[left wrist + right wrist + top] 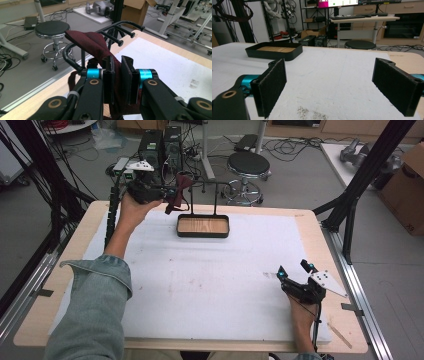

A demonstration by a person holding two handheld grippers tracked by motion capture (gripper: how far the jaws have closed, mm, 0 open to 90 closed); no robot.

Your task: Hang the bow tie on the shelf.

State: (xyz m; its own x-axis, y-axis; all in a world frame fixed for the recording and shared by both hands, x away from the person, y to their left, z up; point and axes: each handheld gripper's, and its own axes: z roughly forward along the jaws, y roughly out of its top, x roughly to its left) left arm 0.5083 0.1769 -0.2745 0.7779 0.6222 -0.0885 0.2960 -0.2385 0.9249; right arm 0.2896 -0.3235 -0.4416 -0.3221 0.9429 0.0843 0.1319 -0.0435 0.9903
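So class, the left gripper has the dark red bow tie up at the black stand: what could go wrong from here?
1. The left gripper pinches only the middle of the bow tie; it may slip free.
2. The cloth lies against the stand's pegs, so it may snag or tip the stand.
3. If dropped, it could miss the tray.

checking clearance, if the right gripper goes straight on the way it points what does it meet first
Probably the black tray with its wooden floor, slightly left of the right gripper line; before it lies bare white mat. Depth is hard to judge.
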